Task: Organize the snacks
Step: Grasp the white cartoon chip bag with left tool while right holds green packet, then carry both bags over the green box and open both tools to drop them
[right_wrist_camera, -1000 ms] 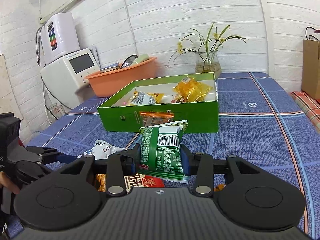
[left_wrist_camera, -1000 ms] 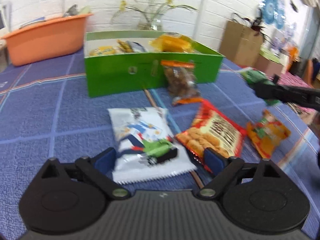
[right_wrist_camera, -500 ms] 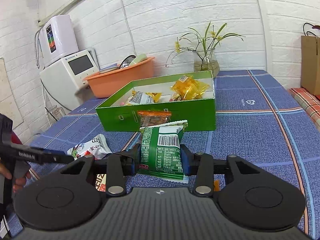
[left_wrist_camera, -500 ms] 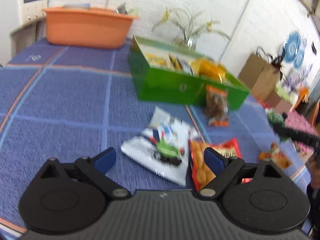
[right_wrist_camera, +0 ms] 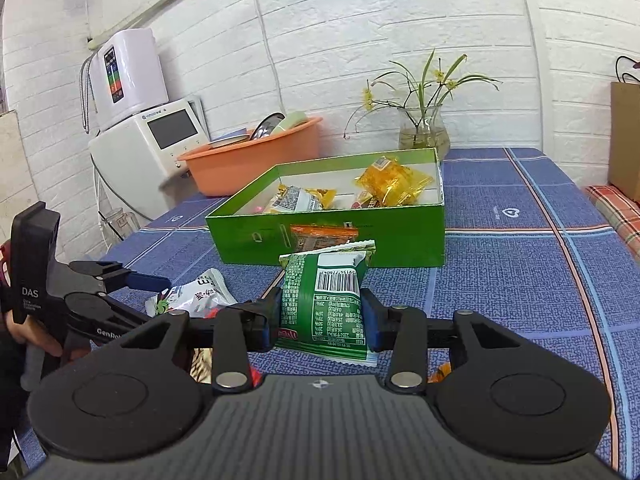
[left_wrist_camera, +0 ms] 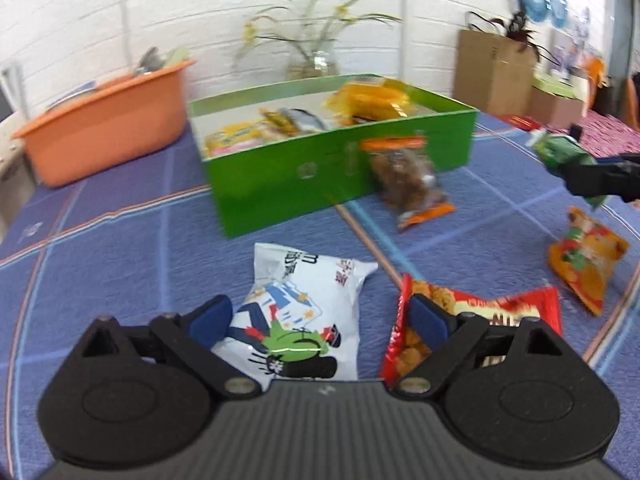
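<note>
My left gripper (left_wrist_camera: pixel 320 322) is open, its jaws either side of a white snack bag (left_wrist_camera: pixel 304 312) lying on the blue tablecloth. A red snack bag (left_wrist_camera: pixel 480 320) lies beside its right finger. My right gripper (right_wrist_camera: pixel 320 320) is shut on a green snack packet (right_wrist_camera: pixel 328 300), held upright above the table, in front of the green box (right_wrist_camera: pixel 332 240). The box (left_wrist_camera: pixel 320 168) holds several yellow packets. An orange-topped packet (left_wrist_camera: pixel 404 176) leans on its front wall. An orange bag (left_wrist_camera: pixel 584 256) lies at the right.
An orange basin (right_wrist_camera: pixel 256 160) and a vase of flowers (right_wrist_camera: pixel 420 128) stand behind the box by the brick wall. White appliances (right_wrist_camera: pixel 140 140) stand at the left. Cardboard boxes (left_wrist_camera: pixel 496 68) stand beyond the table's right edge.
My left gripper swung away to the left, then came back over the white bag, still open. My right gripper kept hold of the green packet and drew nearer the box.
</note>
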`<state>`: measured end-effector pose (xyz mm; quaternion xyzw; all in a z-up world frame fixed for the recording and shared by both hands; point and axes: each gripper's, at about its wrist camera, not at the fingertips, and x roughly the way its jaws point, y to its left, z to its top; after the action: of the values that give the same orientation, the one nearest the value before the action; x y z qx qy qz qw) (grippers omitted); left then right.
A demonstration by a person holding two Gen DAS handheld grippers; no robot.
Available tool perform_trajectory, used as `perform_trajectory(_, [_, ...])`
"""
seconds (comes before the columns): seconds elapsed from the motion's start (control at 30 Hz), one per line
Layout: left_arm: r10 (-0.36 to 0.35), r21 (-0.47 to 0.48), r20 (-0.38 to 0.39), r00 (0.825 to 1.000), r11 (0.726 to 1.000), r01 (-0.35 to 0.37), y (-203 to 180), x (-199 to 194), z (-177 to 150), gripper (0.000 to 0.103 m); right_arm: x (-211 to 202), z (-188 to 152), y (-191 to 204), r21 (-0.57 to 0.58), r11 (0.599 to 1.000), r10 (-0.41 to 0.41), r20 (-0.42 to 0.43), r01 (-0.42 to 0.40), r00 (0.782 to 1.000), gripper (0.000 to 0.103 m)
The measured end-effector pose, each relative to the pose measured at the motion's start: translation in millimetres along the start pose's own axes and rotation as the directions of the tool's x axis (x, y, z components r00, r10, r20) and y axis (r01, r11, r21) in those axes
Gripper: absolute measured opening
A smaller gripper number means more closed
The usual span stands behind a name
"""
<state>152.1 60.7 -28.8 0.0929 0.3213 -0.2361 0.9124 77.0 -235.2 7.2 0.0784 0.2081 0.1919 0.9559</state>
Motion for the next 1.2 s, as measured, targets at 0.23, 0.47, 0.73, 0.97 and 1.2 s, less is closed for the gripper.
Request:
perform_trajectory(0.23, [-0.022,-0.06,-0.006,1.0,0.998,0.022,12.5,-3.1,3.6,0.09,-3.5,0.7,3.8,-0.007,1.0,0.005,0.008,-0.005,1.0,0.071])
perform_trajectory(0.47, [-0.029,-0.044,-0.057,0.998,0.999,0.026,26.6,10.2,5.4,0.09,-1.7,0.1,8.1,-0.008,1.0,0.022,0.004,-0.022,1.0,0.071])
perform_trajectory(0.73, [-0.029,0.124,-0.043,0.999,0.992,0.035,4.2,12.3,3.4,0.088,2.4,-0.1,9.7,-0.003,1.0,0.018,-0.003,-0.018,1.0,0.07])
perform_trajectory(0.97, [0.0,0.035,0.015,1.0,0.999,0.0,-1.5,3.5,-7.9,0.066,7.2,-3.7,14.8,-0.005,1.0,0.015,-0.019,-0.015,1.0,0.07])
perform_trajectory(1.2, [0.015,-0.12,0.059,0.998,0.993,-0.007,21.1,-30.6,-23.2,0.061,9.6,-6.6,33.4,-0.036,0.997,0.066,-0.032,-0.067,0.997,0.07])
